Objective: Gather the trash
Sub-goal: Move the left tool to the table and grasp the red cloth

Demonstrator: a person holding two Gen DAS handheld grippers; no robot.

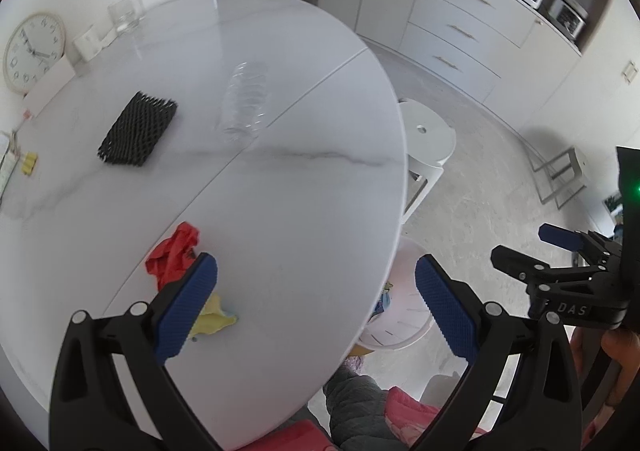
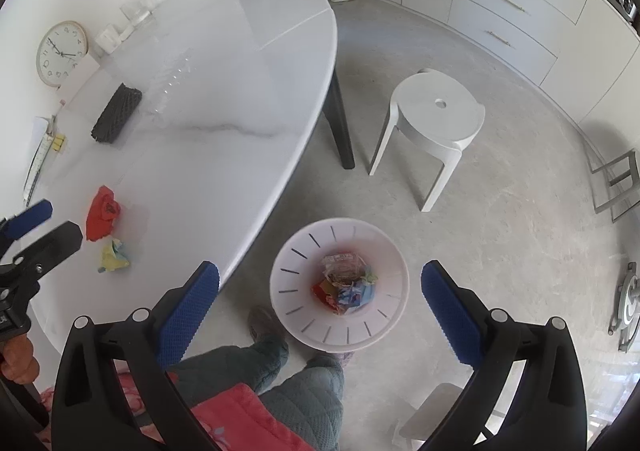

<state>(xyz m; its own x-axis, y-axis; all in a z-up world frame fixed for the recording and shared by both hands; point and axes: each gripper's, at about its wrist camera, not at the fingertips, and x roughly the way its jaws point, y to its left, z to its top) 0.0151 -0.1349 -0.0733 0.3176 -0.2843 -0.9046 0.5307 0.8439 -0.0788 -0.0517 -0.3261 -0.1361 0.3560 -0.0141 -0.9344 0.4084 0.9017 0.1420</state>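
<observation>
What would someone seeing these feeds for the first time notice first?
Probably the red crumpled wrapper near the table's front edge, with a yellow scrap just beside it. Next, the white slotted bin on the floor by the table, already holding colourful trash, with the right gripper above it, jaws wide and empty. The left gripper hangs open over the table edge near the wrapper.

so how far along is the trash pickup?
Partly done. The white bin on the floor already holds several wrappers. Nothing is in hand: the right hand-held gripper is open above the bin, and the left hand-held gripper is open near the table edge. Left on the table: red wrapper, yellow scrap, clear bottle and black mesh pad.
</observation>
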